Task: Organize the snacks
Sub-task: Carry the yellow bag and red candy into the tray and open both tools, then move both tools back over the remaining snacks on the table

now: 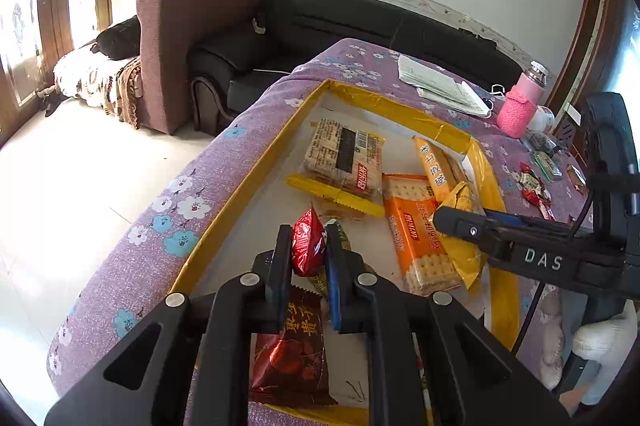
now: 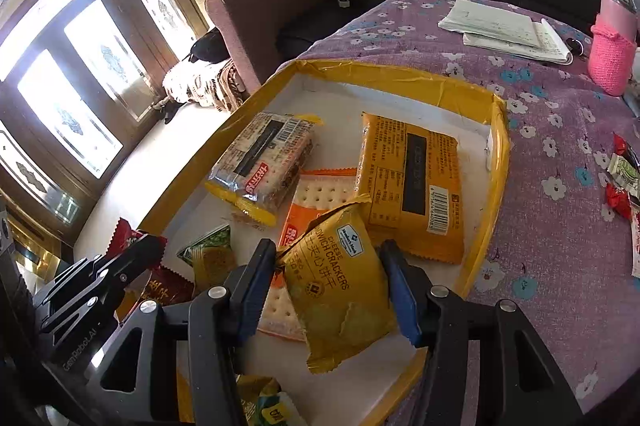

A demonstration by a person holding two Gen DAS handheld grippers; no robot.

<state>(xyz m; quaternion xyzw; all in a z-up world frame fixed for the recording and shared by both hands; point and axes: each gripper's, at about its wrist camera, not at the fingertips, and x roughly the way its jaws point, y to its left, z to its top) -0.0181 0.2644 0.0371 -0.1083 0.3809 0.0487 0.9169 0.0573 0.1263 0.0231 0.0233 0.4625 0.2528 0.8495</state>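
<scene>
Over the shallow yellow-rimmed tray [image 2: 460,94] on the flowered purple tablecloth [image 2: 560,130], both grippers come in loaded. The left gripper [image 1: 308,246] has its jaws pinched nearly closed on a small red sweet [image 1: 307,242], held above the near end of the tray, just over a dark red date packet [image 1: 288,354]. The right gripper [image 2: 328,282] stands at about half width, its blue pads [image 2: 402,290] clamped on either side of a yellow cheese cracker pack [image 2: 336,286], which hangs tilted above an orange cracker packet [image 2: 308,202]. Already lying in the tray are a clear-wrapped biscuit pack [image 2: 264,166] and a flat yellow pack [image 2: 412,182], with a green-wrapped snack [image 2: 208,254] nearby. More sweets [image 2: 620,186] wait loose on the cloth, well apart from the tray. So this looks like the drop-off step, two items at once. The next move, I'd say, calls for lowering each one to a bare patch of tray floor and opening the jaws cleanly, so nothing slides over the low rim.
</scene>
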